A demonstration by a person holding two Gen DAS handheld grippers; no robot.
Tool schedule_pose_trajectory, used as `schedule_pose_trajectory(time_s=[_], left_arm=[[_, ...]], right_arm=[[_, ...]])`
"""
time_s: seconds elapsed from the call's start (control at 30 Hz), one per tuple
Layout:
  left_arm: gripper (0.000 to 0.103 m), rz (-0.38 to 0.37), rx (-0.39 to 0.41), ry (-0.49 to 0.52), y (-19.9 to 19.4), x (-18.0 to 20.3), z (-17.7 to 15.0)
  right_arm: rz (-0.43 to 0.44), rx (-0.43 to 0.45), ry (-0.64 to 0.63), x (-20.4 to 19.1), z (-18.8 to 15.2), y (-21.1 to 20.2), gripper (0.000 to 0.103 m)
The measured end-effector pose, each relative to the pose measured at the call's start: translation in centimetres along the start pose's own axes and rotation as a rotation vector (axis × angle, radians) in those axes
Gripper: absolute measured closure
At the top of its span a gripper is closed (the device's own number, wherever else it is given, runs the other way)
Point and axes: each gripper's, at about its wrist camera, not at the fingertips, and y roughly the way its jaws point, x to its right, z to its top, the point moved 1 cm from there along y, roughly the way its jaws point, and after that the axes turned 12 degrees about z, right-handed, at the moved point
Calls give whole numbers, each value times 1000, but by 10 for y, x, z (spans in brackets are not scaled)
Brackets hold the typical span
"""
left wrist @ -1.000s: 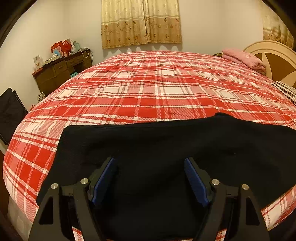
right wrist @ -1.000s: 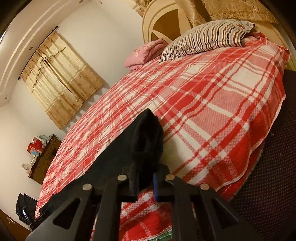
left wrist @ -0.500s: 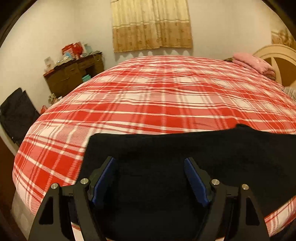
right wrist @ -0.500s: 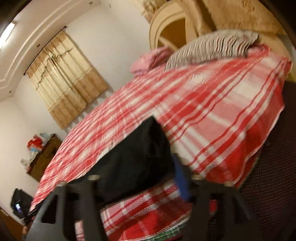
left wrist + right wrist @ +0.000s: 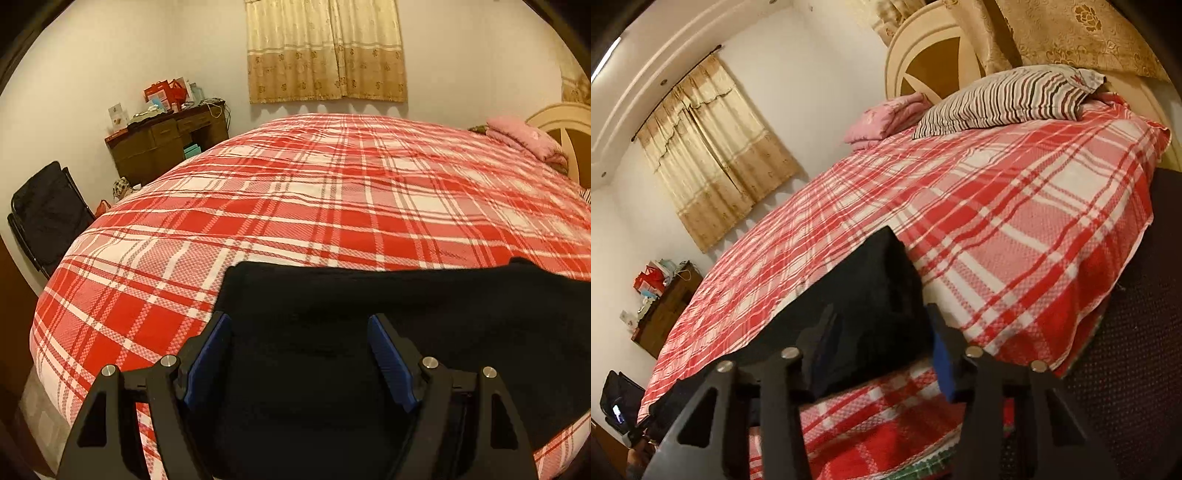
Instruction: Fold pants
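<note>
The black pants [image 5: 424, 317] lie in a long folded strip along the near edge of the red plaid bed [image 5: 332, 192]. My left gripper [image 5: 299, 328] is open and hovers over the pants near their left end, its blue pads [image 5: 207, 354] apart with nothing between them. In the right wrist view the pants' right end [image 5: 871, 295] rests on the bed. My right gripper [image 5: 879, 325] is open, its fingers straddling that end without pinching it.
A striped pillow [image 5: 1008, 96] and a pink folded blanket [image 5: 882, 118] lie by the cream headboard [image 5: 931, 59]. A brown desk [image 5: 166, 144] with clutter and a black chair [image 5: 48, 214] stand left of the bed. Curtains [image 5: 325, 51] hang on the far wall.
My right gripper has opened and let go of the pants' end, which now lies on the bed. My left gripper stayed open and shifted toward the pants' left end.
</note>
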Motion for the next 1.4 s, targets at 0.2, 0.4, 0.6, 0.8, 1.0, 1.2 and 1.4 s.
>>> schedule_pose_trajectory(time_s=[0.2, 0.4, 0.6, 0.8, 1.0, 1.2, 1.4], left_arm=[[25, 32, -17, -44, 8, -17, 2], [25, 30, -35, -73, 15, -26, -1], [25, 26, -40, -70, 16, -24, -3], [25, 18, -41, -81, 16, -23, -6], [24, 14, -28, -61, 14, -17, -8], [17, 9, 2, -39, 16, -13, -12], [16, -4, 6, -42, 16, -15, -12]], right_arm=[[-11, 15, 57, 10, 3, -1, 77], [-4, 25, 100, 11, -2, -11, 65], [110, 20, 255, 30, -5, -25, 58], [124, 16, 257, 26, -9, -24, 56], [132, 21, 202, 18, 1, -4, 62], [122, 23, 183, 17, -2, -2, 87], [111, 53, 43, -14, 2, -7, 88]])
